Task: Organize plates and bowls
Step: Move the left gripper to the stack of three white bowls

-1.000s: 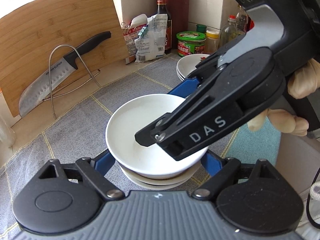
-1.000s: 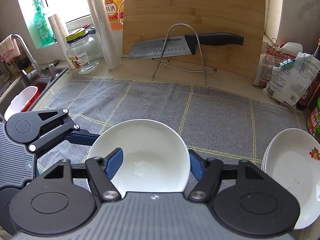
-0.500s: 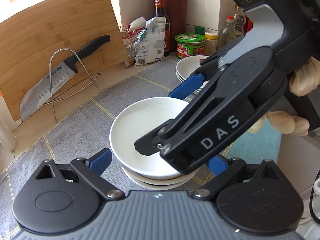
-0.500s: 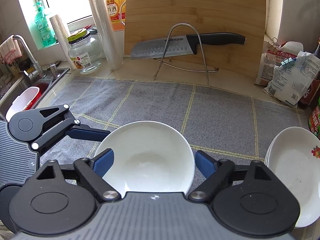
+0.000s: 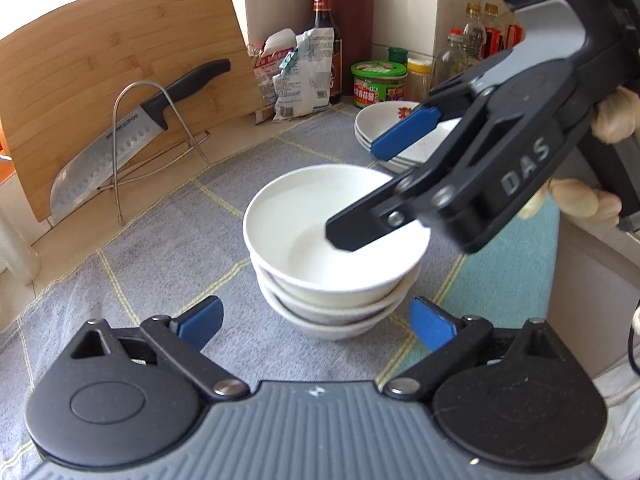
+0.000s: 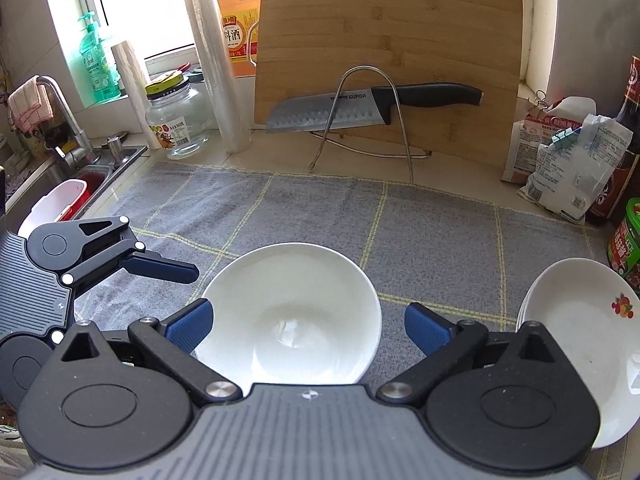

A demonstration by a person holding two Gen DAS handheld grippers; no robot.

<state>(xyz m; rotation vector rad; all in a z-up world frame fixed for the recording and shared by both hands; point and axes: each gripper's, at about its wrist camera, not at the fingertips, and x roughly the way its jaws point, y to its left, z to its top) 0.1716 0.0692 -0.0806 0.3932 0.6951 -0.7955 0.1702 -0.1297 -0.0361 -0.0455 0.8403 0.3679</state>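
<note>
- Bowl stack (image 5: 334, 276): three white bowls nested, mouths up, on the grey mat (image 6: 432, 240), near its front edge. Plate stack (image 6: 576, 344) sits apart, on the R side in the R wrist view.
- We read the bowls as glazed ceramic: stiff, slick, chip-prone, fairly heavy as a stack. Best hold is across the top bowl's (image 6: 288, 312) rim or wall, pads on opposite sides.
- Round, so no long axis; symmetry axis runs vertical, opening faces up.
- L gripper (image 5: 316, 322): jaws wide, pads either side of the stack base, not touching, nothing held.
- R gripper (image 6: 308, 326): jaws opening, near full width; top bowl sits between the pads, but we see gaps both sides, so it's not gripped.
</note>
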